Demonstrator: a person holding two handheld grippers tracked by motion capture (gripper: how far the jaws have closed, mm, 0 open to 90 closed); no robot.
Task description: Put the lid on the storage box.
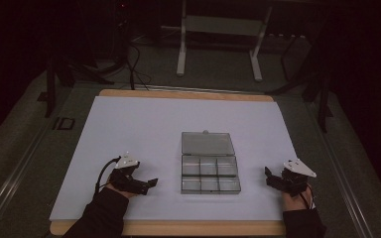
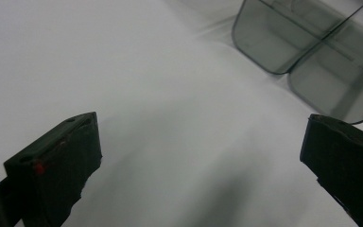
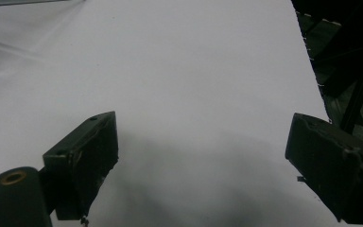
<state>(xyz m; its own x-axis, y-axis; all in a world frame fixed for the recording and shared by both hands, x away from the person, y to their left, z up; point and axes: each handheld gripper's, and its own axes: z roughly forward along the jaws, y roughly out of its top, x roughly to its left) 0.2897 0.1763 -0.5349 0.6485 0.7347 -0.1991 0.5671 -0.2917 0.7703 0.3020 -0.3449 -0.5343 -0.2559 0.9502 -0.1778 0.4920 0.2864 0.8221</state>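
Both forearms rest at the near edge of the white sheet (image 1: 129,119), one to each side, as if poised before starting. Left gripper (image 1: 149,183) and right gripper (image 1: 268,174) gape wide, grasping nothing, hovering just over the sheet. Between them, slightly farther, sits the clear compartment box (image 1: 209,177), lid (image 1: 207,143) flung back, apparently empty.

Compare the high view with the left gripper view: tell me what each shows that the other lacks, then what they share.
High view alone: the whole clear plastic compartment box with its lid folded open, the right gripper, both dark sleeves, and a metal frame on the floor beyond the table. Left gripper view alone: a close look between the left gripper jaws, standing wide apart with nothing between them. Both: the white sheet and that box.
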